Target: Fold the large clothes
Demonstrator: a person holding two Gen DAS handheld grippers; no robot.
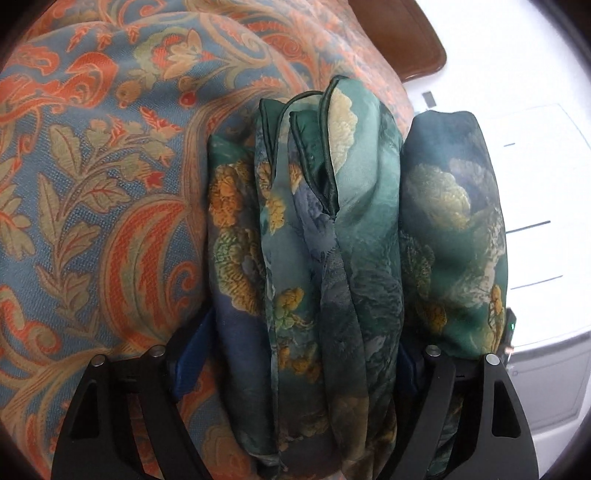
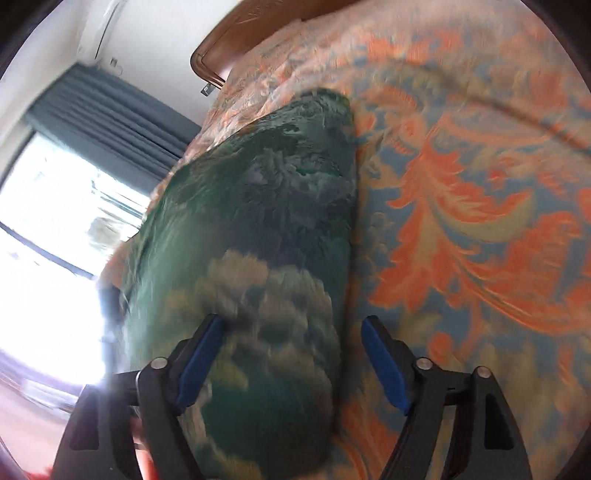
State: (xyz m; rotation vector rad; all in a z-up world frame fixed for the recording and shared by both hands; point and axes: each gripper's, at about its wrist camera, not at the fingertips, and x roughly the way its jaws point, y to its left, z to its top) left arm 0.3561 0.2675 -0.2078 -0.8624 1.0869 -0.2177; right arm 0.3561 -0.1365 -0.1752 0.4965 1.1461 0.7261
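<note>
Green floral garment (image 1: 314, 236) is bunched on the patterned bedspread (image 1: 92, 184), draped between and over the wide-spread left gripper (image 1: 295, 365); right gripper (image 2: 288, 354) is spread wide, nothing clamped

We look across a bed whose bedspread (image 1: 92, 206) carries orange, blue and tan scrollwork, with a brown wooden headboard (image 1: 402, 40) at its far end against a white wall (image 2: 159, 40). Daylight floods through a window (image 2: 55, 206) hung with a grey-blue curtain (image 2: 110, 114), beneath a white air conditioner (image 2: 107, 26). Beside the bed, we see white furniture (image 1: 543, 206).
</note>
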